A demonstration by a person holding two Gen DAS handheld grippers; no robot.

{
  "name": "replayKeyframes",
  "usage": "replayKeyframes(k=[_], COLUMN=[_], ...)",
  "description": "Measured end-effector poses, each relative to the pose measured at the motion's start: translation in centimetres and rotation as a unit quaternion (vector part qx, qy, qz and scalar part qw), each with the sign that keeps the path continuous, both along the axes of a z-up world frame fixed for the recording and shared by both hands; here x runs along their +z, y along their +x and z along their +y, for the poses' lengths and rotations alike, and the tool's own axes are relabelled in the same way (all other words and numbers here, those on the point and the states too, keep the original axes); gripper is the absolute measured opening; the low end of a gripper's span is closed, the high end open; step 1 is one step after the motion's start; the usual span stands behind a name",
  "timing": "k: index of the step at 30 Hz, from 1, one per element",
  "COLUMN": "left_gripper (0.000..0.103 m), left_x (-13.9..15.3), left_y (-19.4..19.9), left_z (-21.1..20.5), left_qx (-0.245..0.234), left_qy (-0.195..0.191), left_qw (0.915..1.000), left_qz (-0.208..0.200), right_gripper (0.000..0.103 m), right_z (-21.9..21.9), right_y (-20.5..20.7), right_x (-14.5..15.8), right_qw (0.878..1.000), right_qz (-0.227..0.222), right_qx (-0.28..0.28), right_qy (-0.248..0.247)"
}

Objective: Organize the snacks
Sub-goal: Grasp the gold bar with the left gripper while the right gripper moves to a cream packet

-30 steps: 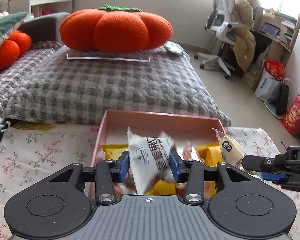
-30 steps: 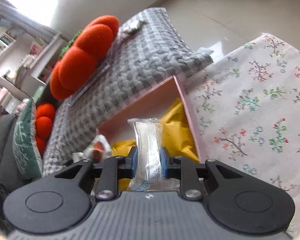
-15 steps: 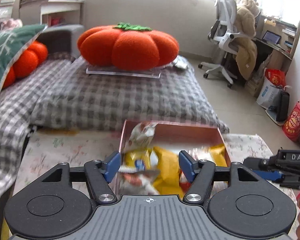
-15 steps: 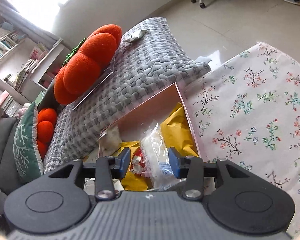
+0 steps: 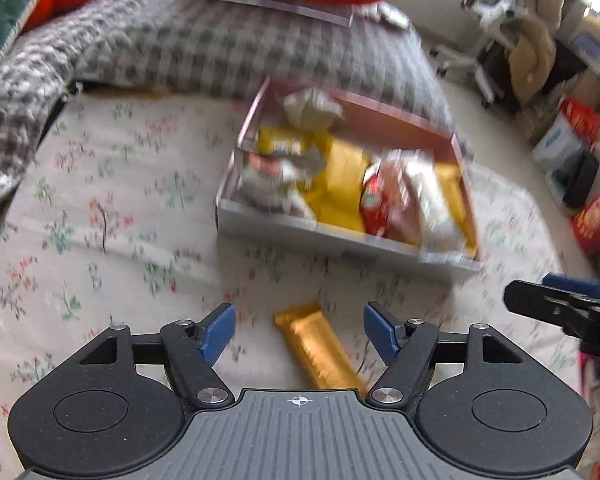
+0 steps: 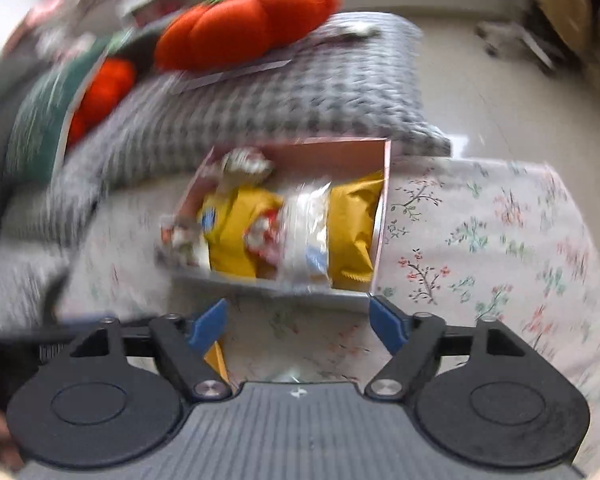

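Note:
A pink box (image 5: pixel 384 114) (image 6: pixel 340 148) on the floral tablecloth holds several snack packets, yellow, white and red. A gold-wrapped bar (image 5: pixel 318 350) lies on the cloth in front of the box, between the fingers of my left gripper (image 5: pixel 300 332), which is open and empty. My right gripper (image 6: pixel 298 324) is open and empty, just in front of the box's near wall. Its tip shows at the right edge of the left wrist view (image 5: pixel 560 308). A yellow packet corner (image 6: pixel 216 360) shows by the right gripper's left finger. Both views are motion-blurred.
A grey checked cushion (image 5: pixel 220 48) (image 6: pixel 300 88) lies behind the box, with an orange pumpkin pillow (image 6: pixel 244 24) on it. An office chair (image 5: pixel 496 4) and bags (image 5: pixel 564 140) stand on the floor at the right. The floral tablecloth (image 6: pixel 500 240) spreads right of the box.
Both grippers opened and dropped their packets into the box, then pulled back toward me. The left gripper now sits over the gold bar on the cloth.

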State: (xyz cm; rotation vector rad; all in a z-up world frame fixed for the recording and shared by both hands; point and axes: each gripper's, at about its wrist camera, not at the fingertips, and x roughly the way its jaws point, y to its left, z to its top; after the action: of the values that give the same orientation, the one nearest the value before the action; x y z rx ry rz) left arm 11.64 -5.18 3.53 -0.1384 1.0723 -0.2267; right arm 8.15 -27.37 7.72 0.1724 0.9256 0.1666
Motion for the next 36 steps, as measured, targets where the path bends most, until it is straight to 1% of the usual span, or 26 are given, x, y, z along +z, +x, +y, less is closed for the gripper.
replayKeyframes(k=[2, 4, 7, 10, 14, 17, 19, 22, 23, 24, 26, 29, 32, 36], left_gripper=[0.071, 0.071, 0.072, 0.072, 0.072, 0.072, 0.071, 0.064, 0.058, 0.056, 0.046, 0.037, 0.031, 0.028], left_x=[-1.1, -1.9, -2.7, -3.6, -4.5, -5.1, -5.4, -5.5, -5.5, -5.5, -5.5, -5.6, -5.5, -5.5], left_y=[-0.4, -0.8, -0.6, -0.9, -1.4, -1.7, -1.8, -1.7, -1.7, -1.6, -1.5, -1.3, -1.3, -1.5], left_z=[-0.6, -1.1, -1.8, -2.7, -4.0, -5.1, -5.4, -5.2, -5.1, -5.0, -4.8, -4.5, -4.1, -4.1], left_qx=[-0.007, -0.008, -0.008, -0.012, -0.026, -0.042, -0.046, -0.046, -0.047, -0.047, -0.048, -0.052, -0.052, -0.057], left_qy=[0.008, 0.012, 0.015, 0.021, 0.032, 0.053, 0.067, 0.075, 0.074, 0.075, 0.075, 0.082, 0.081, 0.084], left_qw=[0.9999, 0.9997, 0.9995, 0.9991, 0.9982, 0.9969, 0.9961, 0.9956, 0.9957, 0.9956, 0.9956, 0.9951, 0.9952, 0.9946], left_qz=[0.013, 0.019, 0.028, 0.034, 0.044, 0.04, 0.036, 0.032, 0.03, 0.029, 0.029, 0.021, 0.02, 0.018], right_gripper=[0.075, 0.074, 0.073, 0.073, 0.073, 0.072, 0.072, 0.072, 0.072, 0.072, 0.072, 0.072, 0.072, 0.069], right_z=[-0.2, -0.6, -0.4, 0.2, 1.5, 2.2, 2.4, 2.8, 2.8, 2.7, 2.5, 2.4, 3.0, 4.3], right_y=[0.1, 0.3, 0.3, 0.0, -0.6, -1.0, -1.3, -1.6, -1.6, -1.7, -1.6, -1.4, -1.5, -1.8], right_x=[-1.0, -1.8, -2.3, -2.7, -3.6, -4.3, -4.6, -4.8, -4.8, -4.8, -4.9, -5.2, -6.2, -7.3], right_qw=[1.0, 0.999, 0.999, 0.997, 0.989, 0.984, 0.981, 0.978, 0.978, 0.978, 0.979, 0.979, 0.975, 0.967], right_qz=[0.016, 0.031, 0.037, 0.048, 0.067, 0.078, 0.08, 0.082, 0.083, 0.083, 0.083, 0.087, 0.096, 0.097], right_qx=[0.016, 0.018, 0.028, 0.055, 0.107, 0.135, 0.15, 0.162, 0.163, 0.161, 0.154, 0.148, 0.16, 0.185], right_qy=[-0.01, -0.009, -0.023, -0.035, -0.07, -0.091, -0.095, -0.101, -0.103, -0.106, -0.105, -0.105, -0.118, -0.145])
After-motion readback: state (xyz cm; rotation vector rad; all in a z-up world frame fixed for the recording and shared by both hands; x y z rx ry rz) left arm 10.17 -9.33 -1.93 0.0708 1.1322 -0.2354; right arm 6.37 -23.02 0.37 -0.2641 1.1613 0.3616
